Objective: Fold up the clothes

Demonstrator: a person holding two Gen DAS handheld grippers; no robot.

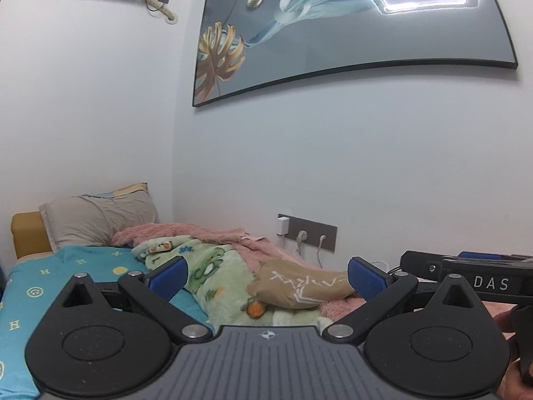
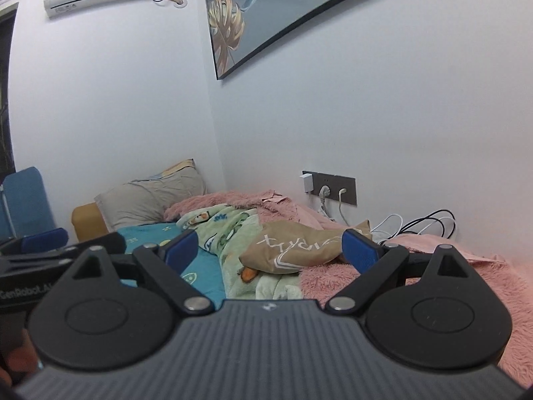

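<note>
Both my claws hang wide apart over the bed, left gripper (image 1: 266,278) and right gripper (image 2: 269,250) gripping nothing. Tan printed garment (image 2: 299,250) lies crumpled ahead, on the green cartoon blanket (image 2: 233,233) and pink fuzzy blanket (image 2: 333,280).

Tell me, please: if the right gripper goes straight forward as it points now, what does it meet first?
Probably the tan garment with white lettering, lying between the open right gripper fingers' line, on the green cartoon blanket. Depth is uncertain.
</note>
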